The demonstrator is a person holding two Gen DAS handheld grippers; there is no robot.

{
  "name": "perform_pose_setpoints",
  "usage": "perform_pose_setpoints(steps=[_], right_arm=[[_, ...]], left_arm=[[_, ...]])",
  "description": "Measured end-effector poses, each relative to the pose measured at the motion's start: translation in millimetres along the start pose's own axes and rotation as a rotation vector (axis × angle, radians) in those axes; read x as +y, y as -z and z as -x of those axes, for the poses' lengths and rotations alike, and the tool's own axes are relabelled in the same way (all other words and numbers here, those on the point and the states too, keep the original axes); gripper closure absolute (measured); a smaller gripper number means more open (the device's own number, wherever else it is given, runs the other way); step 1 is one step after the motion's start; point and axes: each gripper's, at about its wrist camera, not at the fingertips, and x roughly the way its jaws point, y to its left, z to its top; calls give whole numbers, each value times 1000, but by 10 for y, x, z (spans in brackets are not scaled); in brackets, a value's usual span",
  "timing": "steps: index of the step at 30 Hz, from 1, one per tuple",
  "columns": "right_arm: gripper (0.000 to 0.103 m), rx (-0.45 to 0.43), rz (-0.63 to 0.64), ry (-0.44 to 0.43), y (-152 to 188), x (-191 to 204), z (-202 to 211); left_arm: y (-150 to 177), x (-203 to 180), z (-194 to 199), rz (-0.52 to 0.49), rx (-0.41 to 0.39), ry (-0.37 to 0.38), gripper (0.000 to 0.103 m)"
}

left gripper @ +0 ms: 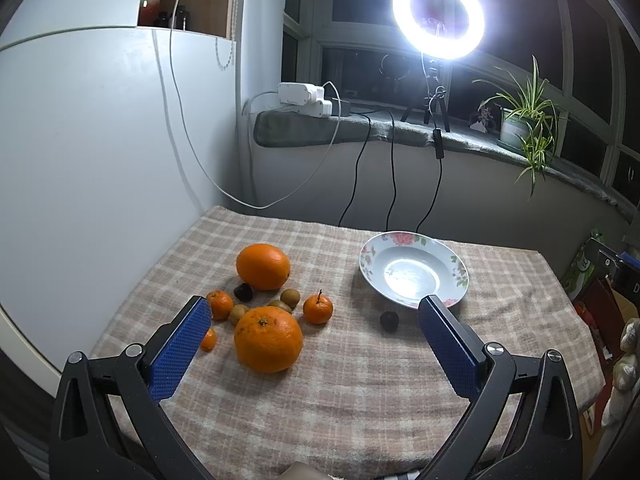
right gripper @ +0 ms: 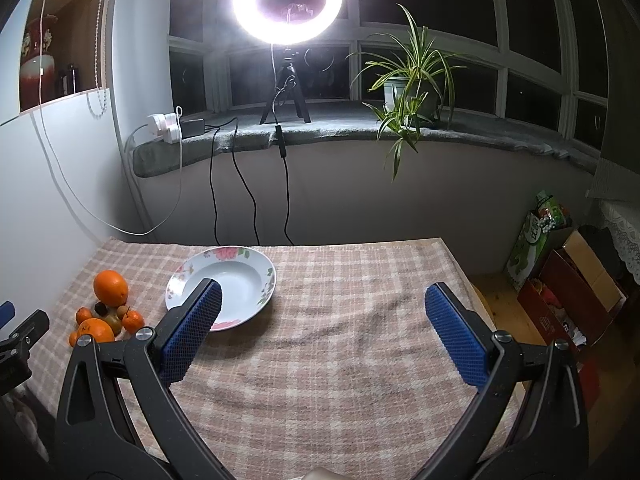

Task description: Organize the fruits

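Observation:
A pile of fruit lies on the left of the checked cloth: a near large orange (left gripper: 268, 339), a far large orange (left gripper: 263, 266), small mandarins (left gripper: 318, 309), brown kiwis (left gripper: 290, 298) and a dark fruit (left gripper: 243, 292). Another dark fruit (left gripper: 389, 321) lies alone beside the empty floral plate (left gripper: 452, 264). My left gripper (left gripper: 316, 312) is open above the cloth, with the near orange between its fingers' line. My right gripper (right gripper: 324, 300) is open and empty over the cloth, right of the plate (right gripper: 256, 260). The fruit pile (right gripper: 106, 312) shows at far left there.
The table (right gripper: 448, 252) stands against a white wall on the left. A windowsill behind holds a ring light (right gripper: 288, 0), a power strip (right gripper: 166, 124) and a potted plant (right gripper: 412, 88); cables hang down to the table's back edge. Boxes (right gripper: 568, 292) stand on the floor at right.

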Motion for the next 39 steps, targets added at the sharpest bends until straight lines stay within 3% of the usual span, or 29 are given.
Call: perform_pose_setpoints(steps=[39], right_arm=[[0,26,0,-9,72,35,-138]], left_arm=[[29,11,-94,4,20,6,1]])
